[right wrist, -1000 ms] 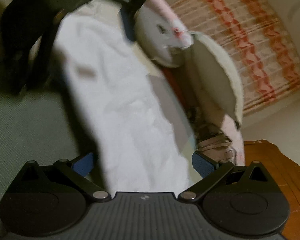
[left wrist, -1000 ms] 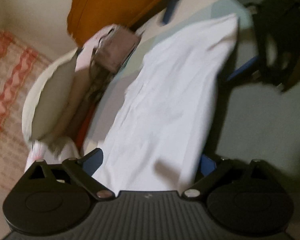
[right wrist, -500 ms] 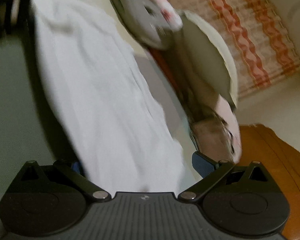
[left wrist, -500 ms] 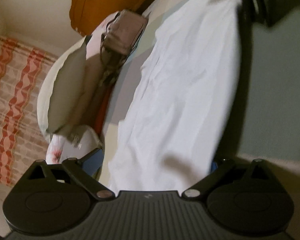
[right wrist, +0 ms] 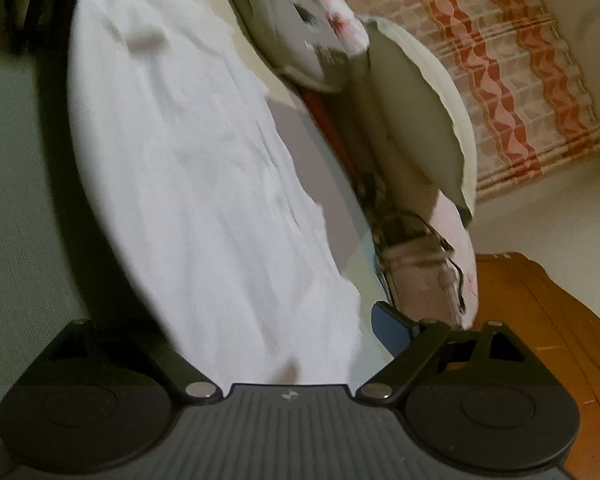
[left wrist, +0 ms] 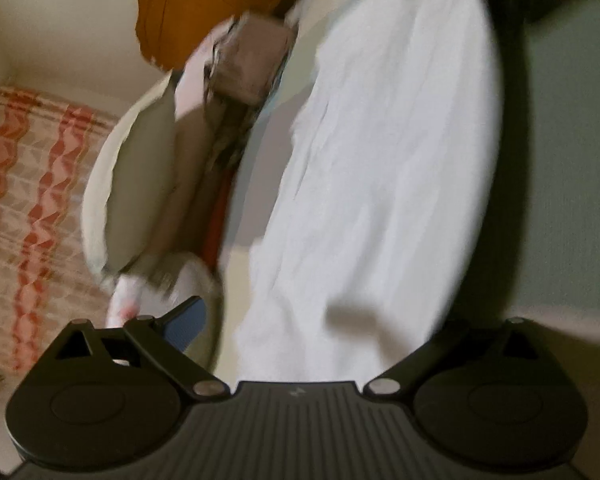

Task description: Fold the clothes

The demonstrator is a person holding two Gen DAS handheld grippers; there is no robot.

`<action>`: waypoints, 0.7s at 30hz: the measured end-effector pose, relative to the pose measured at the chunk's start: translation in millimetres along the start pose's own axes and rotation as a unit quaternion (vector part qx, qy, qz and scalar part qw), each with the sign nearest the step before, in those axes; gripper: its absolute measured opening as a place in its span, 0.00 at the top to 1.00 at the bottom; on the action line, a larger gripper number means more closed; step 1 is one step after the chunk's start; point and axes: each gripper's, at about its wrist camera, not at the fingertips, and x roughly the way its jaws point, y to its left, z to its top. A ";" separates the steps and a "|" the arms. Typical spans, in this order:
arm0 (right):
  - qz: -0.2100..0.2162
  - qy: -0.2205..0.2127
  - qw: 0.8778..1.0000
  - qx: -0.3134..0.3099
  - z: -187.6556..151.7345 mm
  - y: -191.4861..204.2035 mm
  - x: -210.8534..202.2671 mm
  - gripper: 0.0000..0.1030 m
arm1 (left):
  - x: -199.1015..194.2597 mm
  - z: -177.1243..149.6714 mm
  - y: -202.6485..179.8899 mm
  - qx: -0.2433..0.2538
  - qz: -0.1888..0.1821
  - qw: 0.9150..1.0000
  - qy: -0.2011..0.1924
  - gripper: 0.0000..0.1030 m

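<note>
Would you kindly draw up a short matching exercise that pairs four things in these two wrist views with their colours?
Things:
1. garment stretched between the grippers
2. headboard
3. patterned cloth
4. finger pad on the left gripper

Colours:
A. blue
B. white
C. orange-brown
D. cream with red-orange stripes

Pairs: 1-B, 2-C, 3-D, 4-A

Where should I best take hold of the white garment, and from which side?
Probably at the two short end edges. The white garment lies long and fairly flat, with one end at each open claw. The left claw takes its near end and the right claw takes the opposite one, both coming straight down. The pillow crowds one long side.
</note>
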 end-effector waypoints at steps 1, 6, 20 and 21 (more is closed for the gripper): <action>-0.006 0.006 1.000 -0.005 -4.9 -1.6 1.6 0.10 | 2.8 -4.4 -0.1 0.005 0.008 1.000 0.010 0.05; -0.012 0.005 0.999 -0.031 -5.1 11.6 -2.7 0.23 | 3.0 -2.0 -6.7 0.002 0.002 1.000 0.015 0.27; 0.023 0.002 0.997 -0.077 -3.5 43.0 -7.9 0.93 | -2.7 -1.6 -31.6 -0.001 -0.044 0.999 0.020 0.99; 0.022 0.002 0.997 -0.074 -3.6 42.4 -8.6 0.94 | -3.8 -1.6 -30.9 0.004 -0.047 0.999 0.020 0.99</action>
